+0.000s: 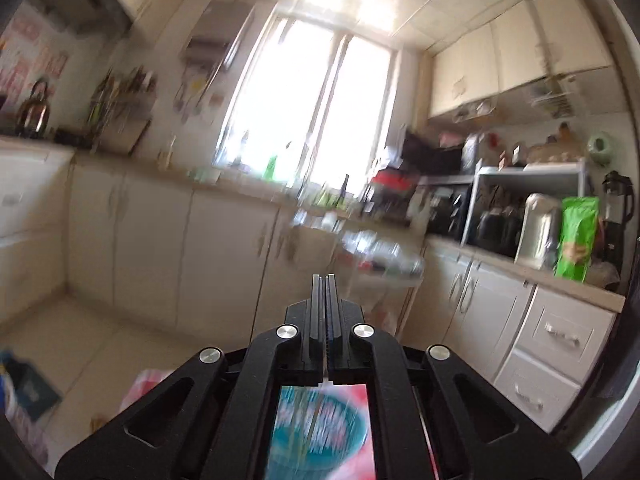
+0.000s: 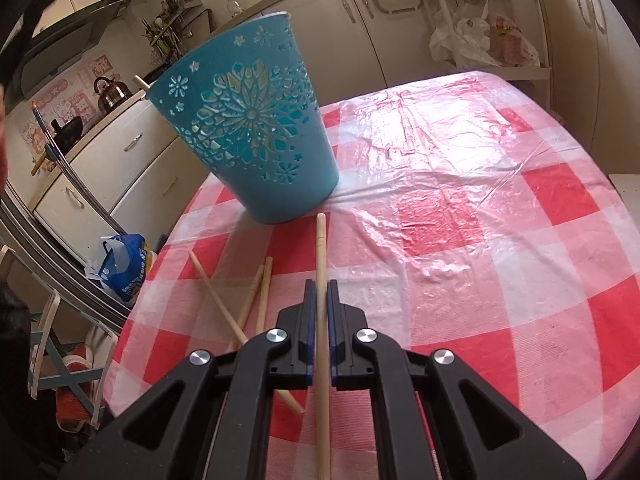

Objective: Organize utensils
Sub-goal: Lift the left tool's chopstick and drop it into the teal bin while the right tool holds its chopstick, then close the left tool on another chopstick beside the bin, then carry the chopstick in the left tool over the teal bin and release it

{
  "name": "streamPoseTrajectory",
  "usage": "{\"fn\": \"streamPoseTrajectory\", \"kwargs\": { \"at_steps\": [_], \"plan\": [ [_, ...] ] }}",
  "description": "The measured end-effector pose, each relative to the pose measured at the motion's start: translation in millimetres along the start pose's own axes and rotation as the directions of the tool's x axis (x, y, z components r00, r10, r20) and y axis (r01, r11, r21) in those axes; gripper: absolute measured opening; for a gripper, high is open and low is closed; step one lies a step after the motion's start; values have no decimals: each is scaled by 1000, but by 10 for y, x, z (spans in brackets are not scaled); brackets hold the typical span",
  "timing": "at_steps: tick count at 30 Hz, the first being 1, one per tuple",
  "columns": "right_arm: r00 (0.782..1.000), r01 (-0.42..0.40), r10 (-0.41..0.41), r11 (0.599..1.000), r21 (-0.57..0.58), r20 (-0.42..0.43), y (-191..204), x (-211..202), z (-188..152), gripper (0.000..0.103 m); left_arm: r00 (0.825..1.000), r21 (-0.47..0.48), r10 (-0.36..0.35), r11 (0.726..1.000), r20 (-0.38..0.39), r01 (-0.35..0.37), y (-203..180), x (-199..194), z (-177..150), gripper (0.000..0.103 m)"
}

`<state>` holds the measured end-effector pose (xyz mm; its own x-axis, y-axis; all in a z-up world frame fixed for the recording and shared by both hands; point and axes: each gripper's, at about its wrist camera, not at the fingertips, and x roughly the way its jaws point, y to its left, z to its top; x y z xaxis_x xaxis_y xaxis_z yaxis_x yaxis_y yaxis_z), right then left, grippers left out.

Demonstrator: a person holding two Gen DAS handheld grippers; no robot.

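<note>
A teal cut-out basket (image 2: 256, 128) stands on the red-and-white checked tablecloth (image 2: 460, 220), one chopstick end poking over its far rim. My right gripper (image 2: 321, 284) is shut on a wooden chopstick (image 2: 320, 248) that points toward the basket's base. Three more chopsticks (image 2: 256, 300) lie crossed on the cloth to its left. My left gripper (image 1: 325, 280) is shut and empty, raised and pointing at the kitchen window; the basket (image 1: 320, 432) shows blurred below it, between the gripper's arms.
Kitchen cabinets and a counter with appliances (image 1: 520, 232) line the walls. A white trolley with plastic bags (image 2: 480, 32) stands beyond the table. A blue bag (image 2: 124, 268) and a folding stool (image 2: 60, 344) sit on the floor left of the table.
</note>
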<state>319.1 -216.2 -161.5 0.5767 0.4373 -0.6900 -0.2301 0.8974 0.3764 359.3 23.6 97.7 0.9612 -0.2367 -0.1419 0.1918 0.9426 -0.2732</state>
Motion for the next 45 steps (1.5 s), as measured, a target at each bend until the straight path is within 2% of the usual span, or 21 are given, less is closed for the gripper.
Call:
{"fn": "streamPoseTrajectory", "kwargs": {
  "at_steps": [2, 3, 4, 5, 6, 9, 10, 11, 12, 13, 18, 20, 22, 24, 26, 29, 36, 39, 41, 42, 45],
  "plan": [
    [1000, -5, 5, 1000, 13, 2, -28, -15, 2, 6, 987, -27, 37, 999, -156, -42, 160, 70, -344, 5],
    [1000, -8, 8, 1000, 16, -1, -37, -11, 3, 6, 958, -26, 77, 996, -275, -88, 254, 176, -636, 11],
    [1000, -7, 7, 1000, 17, -6, -34, -1, 2, 6, 914, -30, 108, 991, -390, -130, 353, 298, -911, 14],
    [1000, -3, 3, 1000, 14, -9, -21, 3, -6, 6, 843, -68, 125, 980, -523, -188, 495, 444, -1246, 15],
    [1000, -2, 2, 1000, 9, -9, -13, -2, -6, 6, 793, -100, 121, 970, -597, -223, 601, 534, -1447, 15],
    [1000, 17, -17, 1000, -11, -6, 12, -24, -19, 6, 677, -93, 153, 945, -720, -313, 720, 738, -1888, 20],
    [1000, 21, -21, 1000, -9, -5, -1, -27, -22, 6, 654, -70, 170, 943, -738, -324, 702, 787, -1954, 22],
    [1000, 21, -21, 1000, -1, -6, -22, -27, -24, 6, 650, -49, 187, 944, -737, -327, 670, 806, -1972, 27],
    [1000, 21, -21, 1000, 7, -6, -42, -26, -23, 6, 648, 4, 234, 942, -725, -337, 603, 836, -1966, 40],
    [1000, 20, -20, 1000, 14, -6, -58, -27, -24, 6, 646, 16, 241, 943, -724, -334, 571, 868, -1977, 44],
    [1000, 13, -13, 1000, 4, -1, -50, -52, -23, 6, 619, 111, 306, 936, -723, -333, 351, 940, -2045, 48],
    [1000, 13, -13, 1000, 3, -2, -48, -59, -26, 6, 628, 129, 307, 941, -715, -312, 257, 948, -2085, 45],
    [1000, 13, -13, 1000, 5, 1, -55, -71, -27, 6, 651, 141, 278, 957, -707, -255, 182, 991, -2114, 22],
    [1000, 13, -13, 1000, 9, 4, -65, -84, -28, 6, 668, 124, 235, 970, -706, -210, 205, 1010, -2125, 11],
    [1000, 13, -13, 1000, 14, 8, -81, -99, -27, 6, 667, 90, 198, 977, -718, -194, 281, 1061, -2100, 5],
    [1000, 11, -11, 1000, 16, 9, -92, -101, -26, 6, 673, 53, 153, 985, -724, -167, 402, 1047, -2064, 5],
    [1000, 10, -10, 1000, 12, 10, -74, -104, -22, 6, 710, 6, 81, 994, -700, -107, 454, 845, -1868, 4],
    [1000, 12, -12, 1000, 12, 8, -70, -102, -27, 6, 748, -36, 30, 997, -663, -71, 404, 695, -1713, 4],
    [1000, 12, -12, 1000, 10, 9, -62, -104, -26, 6, 782, -53, 0, 998, -623, -43, 352, 571, -1581, 4],
    [1000, 12, -12, 1000, 10, 10, -62, -102, -23, 6, 814, -76, -32, 997, -579, -15, 315, 477, -1460, 4],
    [1000, 19, -19, 1000, 2, 12, -44, -94, -24, 6, 887, -91, -69, 995, -457, 30, 212, 383, -1146, 5]
  ]
}}
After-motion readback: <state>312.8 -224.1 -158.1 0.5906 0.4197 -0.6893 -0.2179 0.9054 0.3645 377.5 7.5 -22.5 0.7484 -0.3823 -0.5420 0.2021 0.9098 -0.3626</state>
